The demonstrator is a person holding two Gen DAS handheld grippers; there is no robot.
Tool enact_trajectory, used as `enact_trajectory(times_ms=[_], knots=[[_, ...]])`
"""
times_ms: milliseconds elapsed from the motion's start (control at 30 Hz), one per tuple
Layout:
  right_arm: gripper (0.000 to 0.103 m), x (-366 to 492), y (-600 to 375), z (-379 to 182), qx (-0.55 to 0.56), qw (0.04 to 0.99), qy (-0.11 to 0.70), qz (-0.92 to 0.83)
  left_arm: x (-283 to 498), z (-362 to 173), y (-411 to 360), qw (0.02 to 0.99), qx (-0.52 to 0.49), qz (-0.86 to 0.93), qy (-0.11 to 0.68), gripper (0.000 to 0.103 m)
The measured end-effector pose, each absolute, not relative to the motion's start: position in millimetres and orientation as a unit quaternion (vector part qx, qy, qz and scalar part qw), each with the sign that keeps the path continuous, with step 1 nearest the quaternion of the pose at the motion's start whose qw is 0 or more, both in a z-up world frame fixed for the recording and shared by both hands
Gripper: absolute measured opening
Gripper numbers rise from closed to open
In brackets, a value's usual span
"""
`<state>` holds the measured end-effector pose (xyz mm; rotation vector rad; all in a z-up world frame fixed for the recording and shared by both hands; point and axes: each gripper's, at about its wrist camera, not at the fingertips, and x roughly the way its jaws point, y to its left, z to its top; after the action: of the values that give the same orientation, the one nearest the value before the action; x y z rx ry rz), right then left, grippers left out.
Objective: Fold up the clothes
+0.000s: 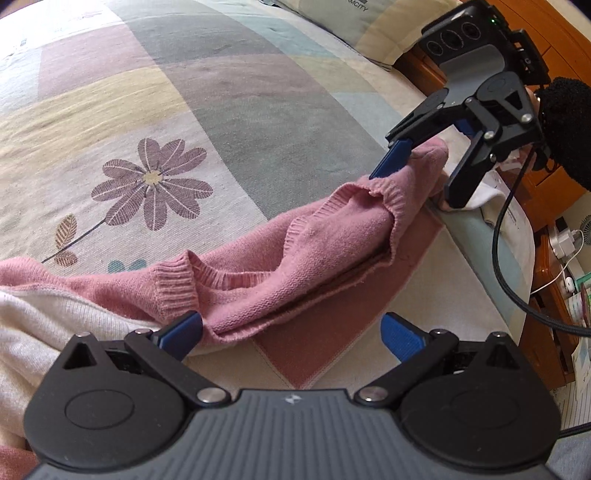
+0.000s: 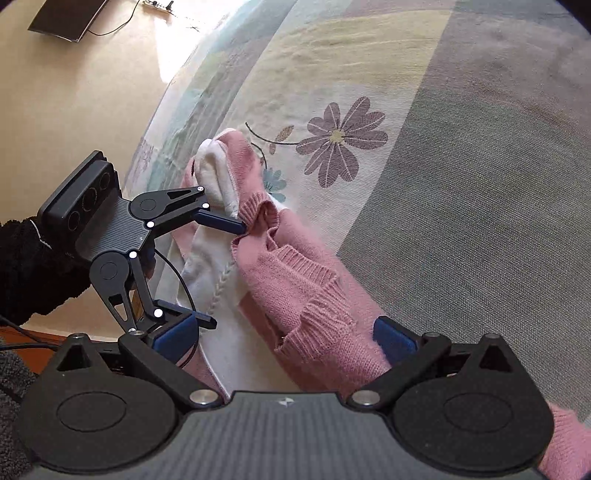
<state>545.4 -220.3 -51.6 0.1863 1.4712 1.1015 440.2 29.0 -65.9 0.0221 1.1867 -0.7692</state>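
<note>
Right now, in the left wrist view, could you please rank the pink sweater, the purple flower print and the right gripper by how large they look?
1. pink sweater, clearly largest.
2. and 3. purple flower print and right gripper: they look alike in area, and fisheye distortion makes ranking them unsure.

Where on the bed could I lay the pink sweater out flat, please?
The bedspread lies bare beyond the purple flower print, up to the pillow. It is crowded at the near edge, where the pink sweater, the white garment, the left gripper and the right gripper bunch together.
</note>
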Motion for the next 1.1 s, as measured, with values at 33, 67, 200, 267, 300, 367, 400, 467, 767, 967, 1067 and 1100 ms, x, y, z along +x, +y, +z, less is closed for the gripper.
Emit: enact_trajectory(times_ms=[33, 67, 200, 267, 300, 367, 400, 467, 767, 967, 1067, 1100], knots=[[0.103, 541.5, -220.0, -49.8, 0.076, 0.598, 0.638, 0.480, 438.1, -66.7, 30.3, 0.757, 0.012, -0.352, 0.550, 0.102], [0.103, 537.6, -219.7, -47.9, 0.071, 0.593, 0.640, 0.483, 436.1, -67.6, 31.6, 0.754, 0.014, -0.351, 0.555, 0.102], [0.103, 521.3, -216.5, -49.8, 0.042, 0.570, 0.658, 0.490, 429.2, -80.2, 36.9, 0.739, 0.011, -0.343, 0.580, 0.102], [0.103, 513.0, -211.5, -61.2, 0.010, 0.564, 0.670, 0.482, 427.6, -85.8, 38.2, 0.736, 0.009, -0.343, 0.584, 0.102], [0.103, 509.6, -208.8, -66.9, -0.007, 0.564, 0.674, 0.477, 427.0, -87.1, 38.3, 0.737, 0.010, -0.343, 0.582, 0.102], [0.103, 507.9, -203.8, -74.7, -0.026, 0.568, 0.672, 0.474, 425.7, -88.0, 38.5, 0.738, 0.012, -0.345, 0.579, 0.102], [0.103, 509.6, -201.5, -76.7, -0.028, 0.570, 0.670, 0.475, 424.9, -87.0, 38.5, 0.738, 0.013, -0.347, 0.578, 0.102], [0.103, 516.7, -199.6, -78.4, -0.018, 0.574, 0.667, 0.475, 423.5, -84.3, 39.7, 0.737, 0.013, -0.352, 0.577, 0.102], [0.103, 517.0, -216.7, -76.1, -0.006, 0.533, 0.703, 0.471, 421.6, -81.1, 42.1, 0.743, 0.003, -0.350, 0.570, 0.102], [0.103, 525.6, -197.4, -89.3, 0.031, 0.522, 0.699, 0.488, 423.1, -81.1, 40.8, 0.742, 0.006, -0.357, 0.567, 0.102], [0.103, 527.0, -195.2, -95.5, 0.031, 0.513, 0.695, 0.503, 424.6, -81.9, 43.1, 0.738, 0.002, -0.366, 0.567, 0.102], [0.102, 527.7, -199.6, -96.5, 0.033, 0.511, 0.693, 0.508, 424.9, -82.1, 44.0, 0.737, -0.001, -0.367, 0.567, 0.102]])
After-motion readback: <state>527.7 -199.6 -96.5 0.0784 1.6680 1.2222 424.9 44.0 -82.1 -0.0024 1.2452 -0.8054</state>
